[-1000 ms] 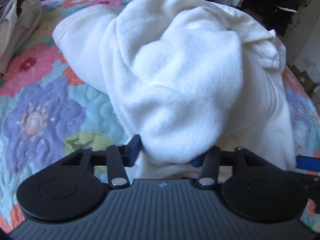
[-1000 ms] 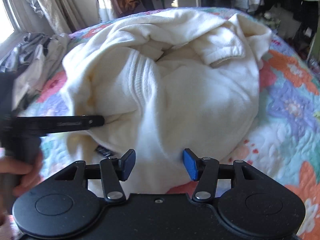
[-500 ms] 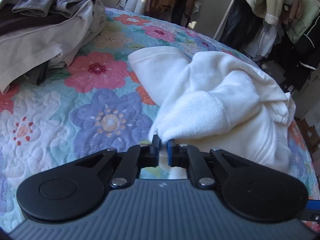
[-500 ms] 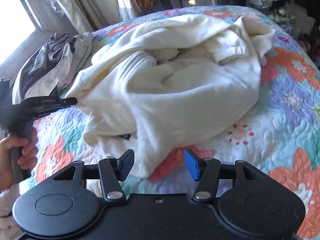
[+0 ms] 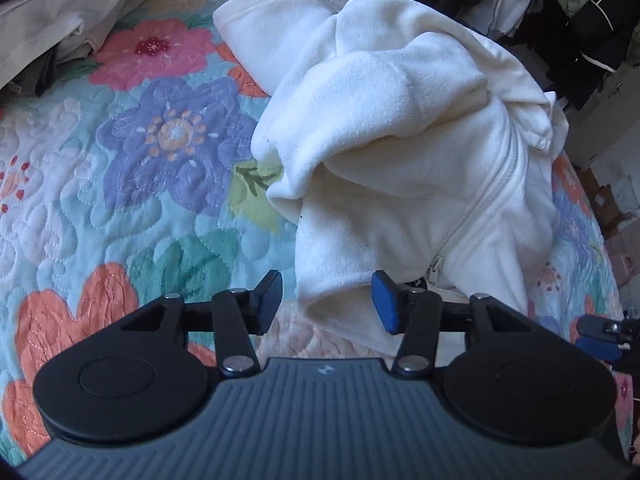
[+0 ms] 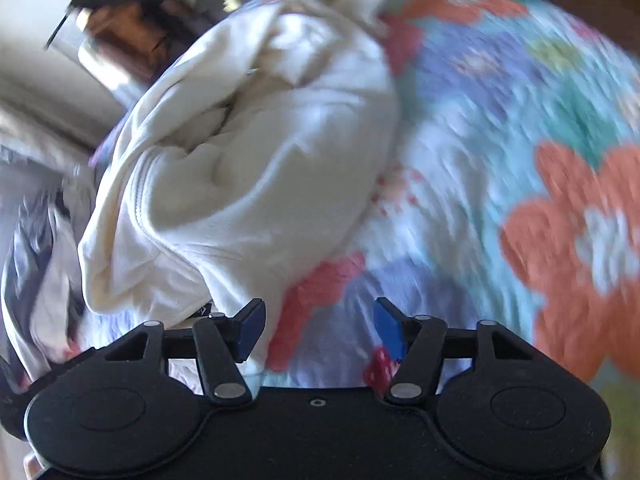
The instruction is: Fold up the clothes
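A cream fleece zip jacket (image 5: 400,152) lies crumpled on the floral quilt (image 5: 120,184). Its zipper (image 5: 480,208) runs down the right side. My left gripper (image 5: 326,300) is open, and the jacket's lower corner lies between its blue pads without being held. The right wrist view is blurred by motion. There the jacket (image 6: 248,168) lies left of centre. My right gripper (image 6: 318,328) is open and empty over the quilt (image 6: 500,160), its left pad at the jacket's near edge. The right gripper's blue tips show at the left view's right edge (image 5: 600,336).
A pile of grey and beige clothes (image 5: 60,4) lies at the back left of the bed. Hanging dark clothes (image 5: 568,12) stand beyond the bed at the back right. Grey clothes (image 6: 36,248) lie left of the jacket in the right view.
My left gripper was shut on a fold of the jacket half a second ago and has let go; it is now open. My right gripper has swung and tilted, blurring its view.
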`<state>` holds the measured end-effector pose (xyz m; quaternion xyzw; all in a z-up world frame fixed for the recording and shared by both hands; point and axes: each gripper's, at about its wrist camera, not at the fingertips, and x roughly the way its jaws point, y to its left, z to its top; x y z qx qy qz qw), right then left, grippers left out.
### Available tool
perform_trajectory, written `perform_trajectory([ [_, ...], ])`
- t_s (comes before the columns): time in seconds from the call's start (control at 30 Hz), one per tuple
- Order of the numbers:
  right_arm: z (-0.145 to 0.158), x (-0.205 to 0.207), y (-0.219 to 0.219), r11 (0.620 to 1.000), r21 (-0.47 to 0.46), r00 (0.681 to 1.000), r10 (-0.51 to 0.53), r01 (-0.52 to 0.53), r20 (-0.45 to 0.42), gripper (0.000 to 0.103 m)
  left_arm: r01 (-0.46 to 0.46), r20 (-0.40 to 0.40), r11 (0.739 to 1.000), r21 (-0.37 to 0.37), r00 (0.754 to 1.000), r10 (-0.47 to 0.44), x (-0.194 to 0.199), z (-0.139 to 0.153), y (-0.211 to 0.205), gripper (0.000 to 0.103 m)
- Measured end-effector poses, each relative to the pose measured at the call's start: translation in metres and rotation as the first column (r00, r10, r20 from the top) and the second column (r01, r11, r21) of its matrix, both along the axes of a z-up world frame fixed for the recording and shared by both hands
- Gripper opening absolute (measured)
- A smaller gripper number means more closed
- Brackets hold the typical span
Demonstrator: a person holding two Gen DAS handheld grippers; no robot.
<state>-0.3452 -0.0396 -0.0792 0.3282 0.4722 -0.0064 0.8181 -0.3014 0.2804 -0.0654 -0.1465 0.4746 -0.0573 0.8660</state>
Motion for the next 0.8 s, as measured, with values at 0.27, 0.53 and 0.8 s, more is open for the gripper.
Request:
perform_trajectory([
  [0.27,-0.004,-0.042,-0.011,0.996,0.063,0.994,0.05,-0.056,0.095,0.066,0.068,0.029,0.992,0.107,0.997,-0.072,-0.005,0.01,-0.025,0.048],
  [0.53,0.009,-0.013,0.048,0.895,-0.275,0.867,0.421,-0.351,0.266,0.067,0.084,0.034,0.981,0.174,0.995,-0.092,0.009,-0.016,-0.045,0.071],
  [0.8,-0.054,0.018,0.066,0.843,-0.318,0.819,0.516,-0.434,0.25,0.066,0.038,0.075,0.979,0.2,0.996,-0.054,0.014,-0.03,-0.058,0.013],
])
